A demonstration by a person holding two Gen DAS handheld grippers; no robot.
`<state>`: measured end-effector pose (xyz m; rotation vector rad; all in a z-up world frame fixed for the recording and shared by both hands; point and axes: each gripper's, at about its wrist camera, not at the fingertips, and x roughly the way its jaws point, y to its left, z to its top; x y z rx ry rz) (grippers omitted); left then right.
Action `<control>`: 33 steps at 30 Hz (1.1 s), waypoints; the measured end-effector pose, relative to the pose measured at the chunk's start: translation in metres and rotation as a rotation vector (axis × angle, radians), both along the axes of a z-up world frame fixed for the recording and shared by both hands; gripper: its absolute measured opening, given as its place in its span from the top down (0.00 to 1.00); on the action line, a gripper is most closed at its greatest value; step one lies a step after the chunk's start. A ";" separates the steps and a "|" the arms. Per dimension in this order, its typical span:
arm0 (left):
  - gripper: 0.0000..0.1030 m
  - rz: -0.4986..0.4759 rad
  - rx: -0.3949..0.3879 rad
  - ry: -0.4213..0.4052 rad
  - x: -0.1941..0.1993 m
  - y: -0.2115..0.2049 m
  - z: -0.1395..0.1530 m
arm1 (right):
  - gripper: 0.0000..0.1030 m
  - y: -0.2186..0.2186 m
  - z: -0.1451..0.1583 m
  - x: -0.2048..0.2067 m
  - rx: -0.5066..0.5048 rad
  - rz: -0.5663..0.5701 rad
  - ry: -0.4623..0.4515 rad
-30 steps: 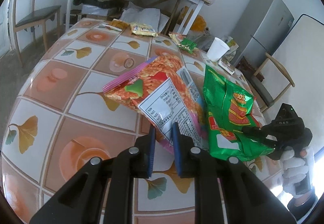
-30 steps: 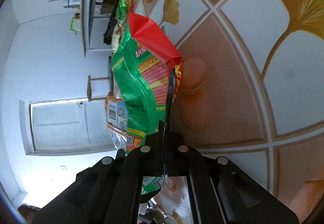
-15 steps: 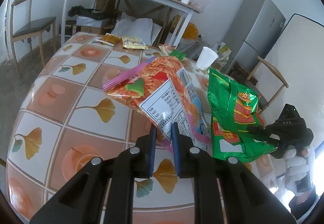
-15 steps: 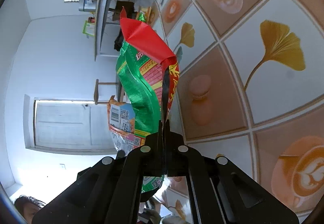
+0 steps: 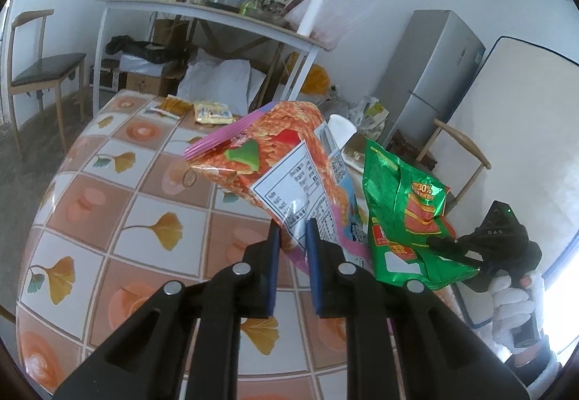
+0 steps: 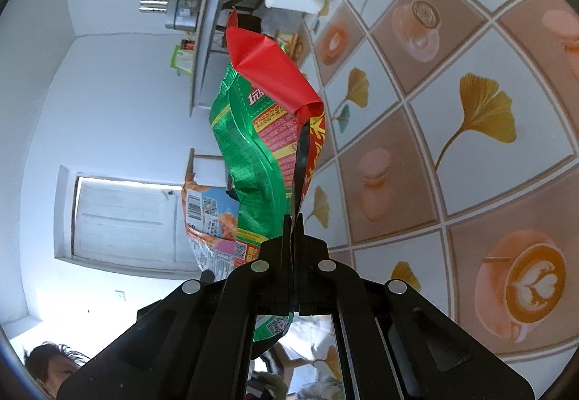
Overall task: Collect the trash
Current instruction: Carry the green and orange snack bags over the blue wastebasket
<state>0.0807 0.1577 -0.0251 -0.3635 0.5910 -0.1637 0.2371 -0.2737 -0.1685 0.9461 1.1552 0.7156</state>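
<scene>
My left gripper is shut on the corner of an orange snack bag with a pink sealed edge, held up above the patterned table. To its right hangs a green and red snack bag, pinched by my right gripper, which a white-gloved hand carries. In the right wrist view the right gripper is shut flat on that green bag. The orange bag shows behind it.
More wrappers and a white paper cup lie at the table's far end. Beyond stand a cluttered white side table, wooden chairs, a grey fridge and a mattress against the wall.
Both bags have risen off the table and hang higher in the air. The left wrist view has tilted up, showing more of the room; the right gripper rolled slightly.
</scene>
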 end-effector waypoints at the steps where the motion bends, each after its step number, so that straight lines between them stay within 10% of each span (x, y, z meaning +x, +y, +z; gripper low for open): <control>1: 0.87 -0.003 -0.003 -0.005 -0.001 -0.001 0.003 | 1.00 -0.002 0.002 -0.001 0.004 -0.002 -0.008; 14: 0.87 -0.124 -0.018 -0.051 0.009 -0.046 0.036 | 1.00 -0.074 0.026 -0.041 0.062 -0.127 -0.107; 24: 0.87 -0.362 -0.058 -0.028 0.054 -0.140 0.051 | 1.00 -0.228 0.040 -0.120 0.053 -0.494 -0.187; 33: 0.87 -0.539 -0.060 0.068 0.095 -0.245 0.037 | 1.00 -0.331 -0.008 -0.185 0.008 -0.790 -0.110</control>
